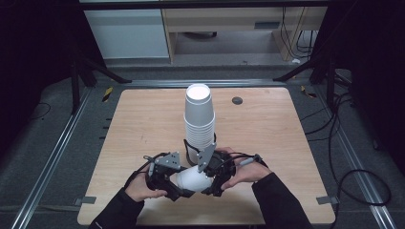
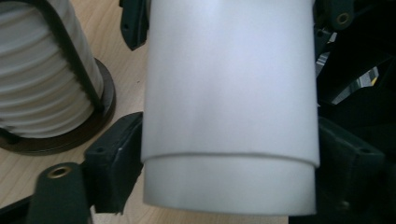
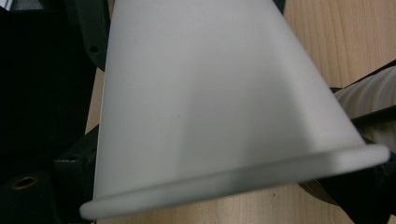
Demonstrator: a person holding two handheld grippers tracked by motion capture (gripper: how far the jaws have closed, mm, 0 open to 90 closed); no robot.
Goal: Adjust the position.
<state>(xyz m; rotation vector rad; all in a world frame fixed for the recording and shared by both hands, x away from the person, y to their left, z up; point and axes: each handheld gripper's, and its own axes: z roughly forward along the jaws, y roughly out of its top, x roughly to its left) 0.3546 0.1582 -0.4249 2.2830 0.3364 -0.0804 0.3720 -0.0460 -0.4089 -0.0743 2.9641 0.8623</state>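
Just behind the held cup (image 1: 192, 179), the cup stack (image 1: 199, 119) stands.

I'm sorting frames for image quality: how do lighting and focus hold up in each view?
High view: table evenly lit, surroundings nearly black, cup stack top bright, near blown out. Left gripper view: held cup is soft, too close to focus, with a shaded band. Right gripper view: the cup is also blurred, its rim brighter.

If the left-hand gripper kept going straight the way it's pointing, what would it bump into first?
Probably the other gripper: the left gripper, shut on a white cup, points at it across the cup. Depth is unclear.
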